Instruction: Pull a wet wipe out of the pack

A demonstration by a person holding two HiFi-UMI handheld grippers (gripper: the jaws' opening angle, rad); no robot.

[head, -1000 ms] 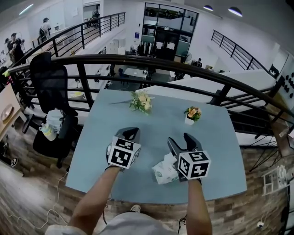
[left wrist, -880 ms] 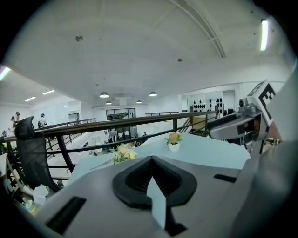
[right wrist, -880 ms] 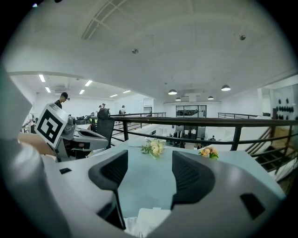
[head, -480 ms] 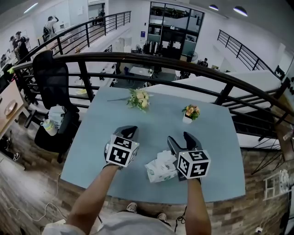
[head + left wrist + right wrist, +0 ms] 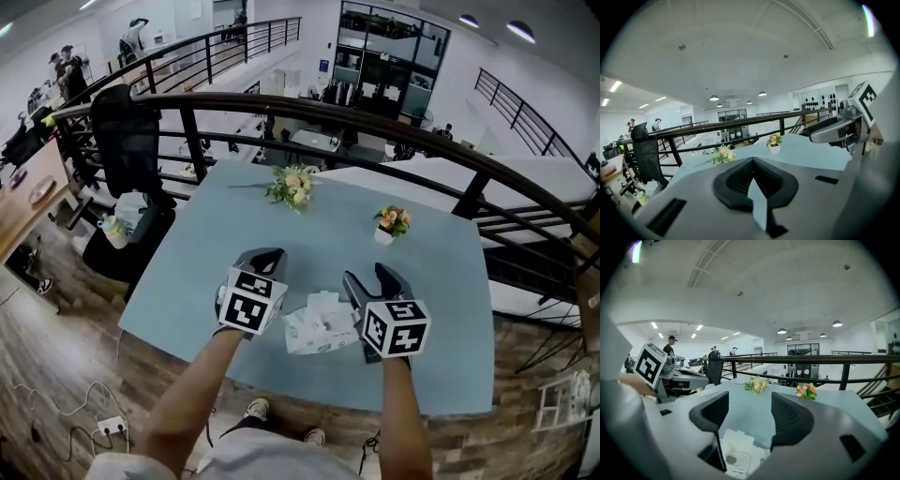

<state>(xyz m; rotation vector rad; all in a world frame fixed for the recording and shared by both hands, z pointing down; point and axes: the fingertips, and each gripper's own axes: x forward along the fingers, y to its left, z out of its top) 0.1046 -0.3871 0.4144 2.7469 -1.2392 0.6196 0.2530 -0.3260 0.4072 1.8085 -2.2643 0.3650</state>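
Note:
The wet wipe pack (image 5: 319,325) lies near the front edge of the pale blue table (image 5: 328,239), between my two grippers, its white flap raised. In the right gripper view the pack (image 5: 737,453) sits low between and just below the spread jaws, with its flap and oval opening showing. My right gripper (image 5: 372,279) (image 5: 751,416) is open and holds nothing. Left of the pack, my left gripper (image 5: 262,261) (image 5: 752,165) is shut and empty, its pads meeting. The right gripper (image 5: 836,131) shows at the right of the left gripper view.
A bunch of pale flowers (image 5: 292,186) lies at the table's far edge and a small potted flower (image 5: 390,223) stands at the far right. A black railing (image 5: 375,117) runs behind the table. A black office chair (image 5: 131,141) stands to the left.
The pack now lies further left of the right gripper, between the two grippers. The head view has shifted. Both grippers keep their states.

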